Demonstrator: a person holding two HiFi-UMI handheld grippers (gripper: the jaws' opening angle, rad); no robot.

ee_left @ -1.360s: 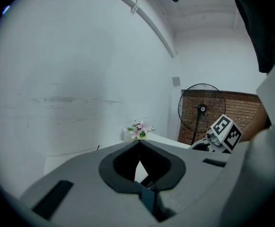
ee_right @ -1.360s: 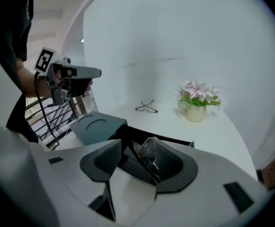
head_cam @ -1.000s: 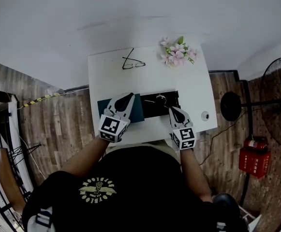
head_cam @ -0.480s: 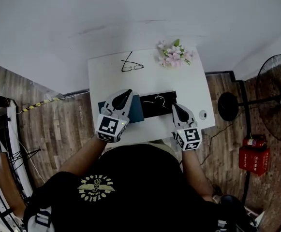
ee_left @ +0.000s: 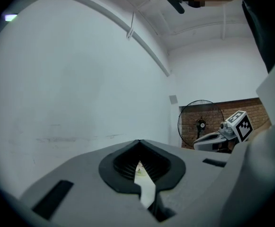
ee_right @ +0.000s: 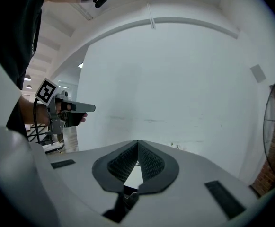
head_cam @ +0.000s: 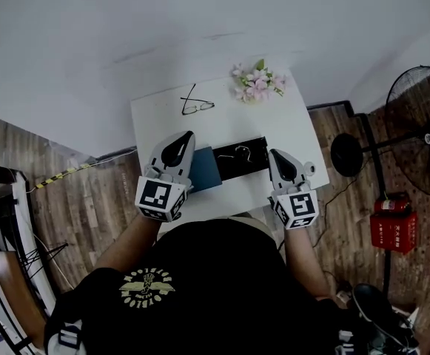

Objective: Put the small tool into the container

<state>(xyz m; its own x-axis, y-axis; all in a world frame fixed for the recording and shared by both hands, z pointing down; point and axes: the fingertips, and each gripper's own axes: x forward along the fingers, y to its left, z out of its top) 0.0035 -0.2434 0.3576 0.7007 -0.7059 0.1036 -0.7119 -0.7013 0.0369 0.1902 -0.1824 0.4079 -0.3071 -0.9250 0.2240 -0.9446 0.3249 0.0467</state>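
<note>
A white rectangular table (head_cam: 289, 124) with a smooth top is seen from above, on a floor of wooden planks. On its near part a long, shallow black container (head_cam: 229, 170) is lying, and a flat dark teal cover (head_cam: 206, 170) is touching its left end. The small tool (head_cam: 240, 152), a thin pale bent piece, is lying inside the container, near the middle of it.

The left tongs (head_cam: 187, 135) (ee_left: 138, 145) are held above the teal cover. Their ribbed dark pads are pressed together at the tips and nothing is between them. The right tongs (head_cam: 274, 154) (ee_right: 137, 143) are held at the right end of the container, also closed and empty.

At the far edge of the table a small bunch of pink flowers (head_cam: 255, 83) and a pair of thin-framed glasses (head_cam: 196, 103) are placed, well apart.

Compared with one second ago, the right tongs have been drawn back from over the container, and both tongs are raised. The tool has stayed in its place.
</note>
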